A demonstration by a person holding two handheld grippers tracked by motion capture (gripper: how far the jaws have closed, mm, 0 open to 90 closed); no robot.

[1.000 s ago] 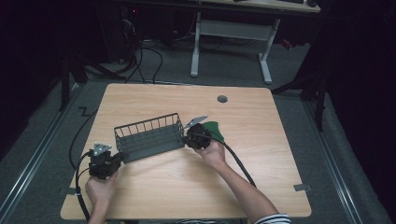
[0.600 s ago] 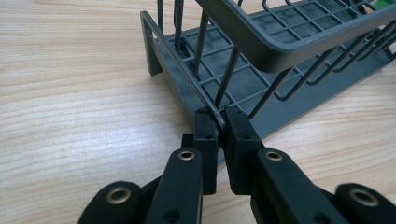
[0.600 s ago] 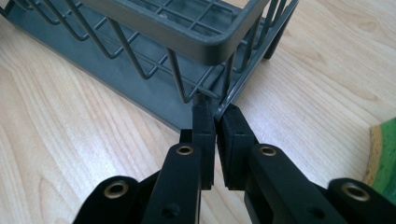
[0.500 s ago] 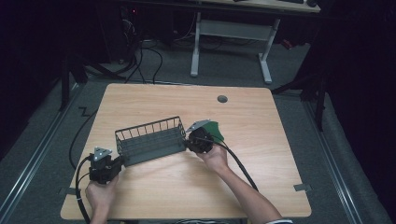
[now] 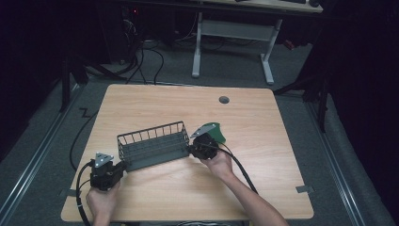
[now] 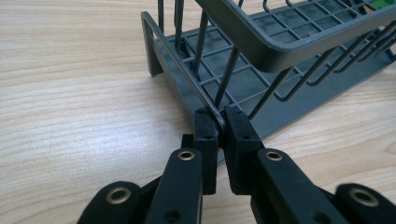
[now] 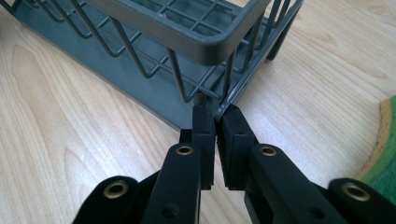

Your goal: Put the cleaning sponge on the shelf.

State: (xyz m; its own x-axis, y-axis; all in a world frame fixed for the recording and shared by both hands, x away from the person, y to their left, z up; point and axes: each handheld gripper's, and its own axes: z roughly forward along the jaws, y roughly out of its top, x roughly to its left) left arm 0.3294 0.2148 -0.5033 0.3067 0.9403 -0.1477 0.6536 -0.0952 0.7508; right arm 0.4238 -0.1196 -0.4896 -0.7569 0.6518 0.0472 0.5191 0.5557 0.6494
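Note:
A dark grey wire basket stands on the wooden table, its long side slanting up to the right. My left gripper is shut on the lower edge wire at the basket's left end; in the left gripper view the gripper pinches that wire beside the basket. My right gripper is shut on a wire at the basket's right end. The right gripper view shows this gripper clamped at the corner of the basket. Nothing lies inside the basket.
A green pad lies on the table just behind my right hand, and this green pad has a tan edge. A round cable hole sits near the far edge. Cables trail off the near edge from both grippers.
The basket and both grippers have shifted a little toward the near edge of the table. Both grips have held.

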